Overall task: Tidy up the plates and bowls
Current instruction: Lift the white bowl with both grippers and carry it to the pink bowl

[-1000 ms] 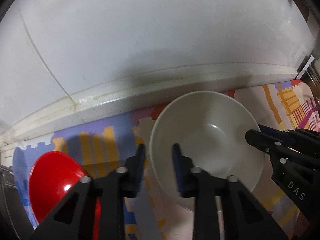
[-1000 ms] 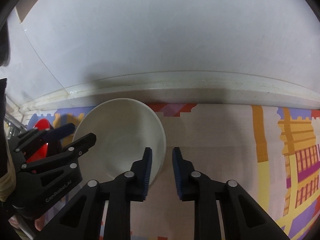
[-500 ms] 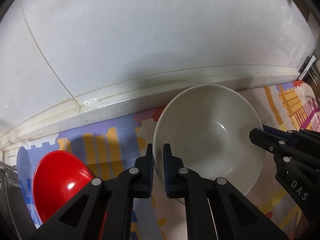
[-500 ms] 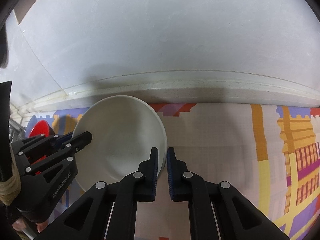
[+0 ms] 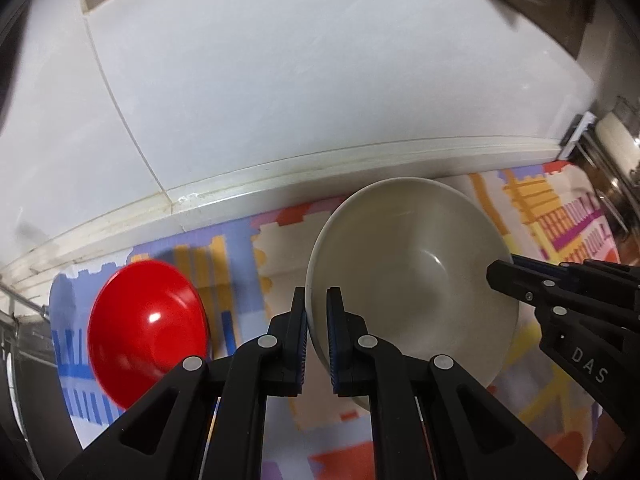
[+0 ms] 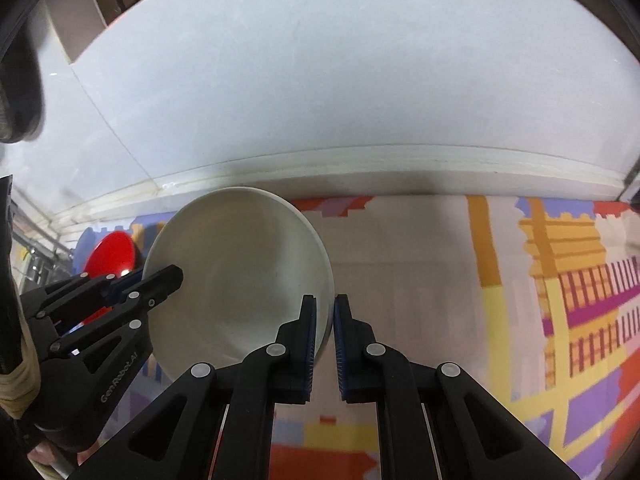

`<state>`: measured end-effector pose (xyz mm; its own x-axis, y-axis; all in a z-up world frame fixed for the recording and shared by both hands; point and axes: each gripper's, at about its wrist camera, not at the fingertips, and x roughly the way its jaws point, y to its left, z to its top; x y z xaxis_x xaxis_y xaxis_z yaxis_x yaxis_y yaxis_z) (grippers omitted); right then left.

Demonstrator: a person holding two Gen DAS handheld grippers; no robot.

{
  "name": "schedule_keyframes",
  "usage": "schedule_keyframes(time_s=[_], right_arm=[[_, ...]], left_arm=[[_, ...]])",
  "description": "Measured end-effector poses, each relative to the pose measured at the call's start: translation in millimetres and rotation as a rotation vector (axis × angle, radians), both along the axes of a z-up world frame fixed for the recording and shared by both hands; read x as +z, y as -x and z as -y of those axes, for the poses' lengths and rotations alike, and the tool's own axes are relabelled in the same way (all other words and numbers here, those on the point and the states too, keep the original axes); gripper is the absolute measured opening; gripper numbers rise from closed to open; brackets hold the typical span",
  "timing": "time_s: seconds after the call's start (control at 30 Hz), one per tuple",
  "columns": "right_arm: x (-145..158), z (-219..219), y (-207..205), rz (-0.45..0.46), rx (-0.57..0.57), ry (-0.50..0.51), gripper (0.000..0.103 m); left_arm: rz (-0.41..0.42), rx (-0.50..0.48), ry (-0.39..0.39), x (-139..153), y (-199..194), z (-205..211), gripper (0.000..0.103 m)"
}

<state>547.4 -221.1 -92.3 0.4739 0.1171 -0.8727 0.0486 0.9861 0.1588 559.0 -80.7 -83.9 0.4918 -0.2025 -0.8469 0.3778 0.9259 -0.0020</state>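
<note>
White bowl (image 5: 416, 276) is gripped on opposite sides of its rim by two grippers; it appears to sit clear of the patterned mat (image 5: 240, 264), though no gap under it is visible. The left gripper (image 5: 317, 336) has its jaws clamped on the left side of the rim, one blue pad outside the wall and one inside; seen in the right wrist view, the same tool (image 6: 176, 274) reaches in from the left, its tip over the bowl's left rim. The right gripper (image 6: 324, 344) is clamped in like manner on the right side of the rim, the wall pinched between its pads; in the left wrist view it (image 5: 494, 274) enters from the right edge. Both sets of jaws have just been closing, and the rim lies between the pads in each case.

The bowl (image 6: 240, 276) hangs over the back part of the mat, near the white ledge (image 5: 280, 176) at the foot of the wall; its opening tilts toward the cameras. A red bowl (image 5: 148, 328) lies on the mat near its left edge, beside the white bowl and apart from it, tilted so its glossy surface faces the lens; whether inside or underside cannot be told. Metal rack bars (image 5: 20, 312) show beyond the mat's left edge.
</note>
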Motion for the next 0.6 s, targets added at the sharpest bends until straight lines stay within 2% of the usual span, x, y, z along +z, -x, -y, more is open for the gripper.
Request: schedule_keyframes(time_s=[0.37,0.6], right_arm=[[33,15,71,0.038,-0.041,0.007,0.01],[49,27,122,0.067,-0.087,0.021,0.01]], left_arm=[[0.004,-0.02,0.064,24,68,9,0.011],[0.004,-0.084,0.068,36,110,24,0.011]])
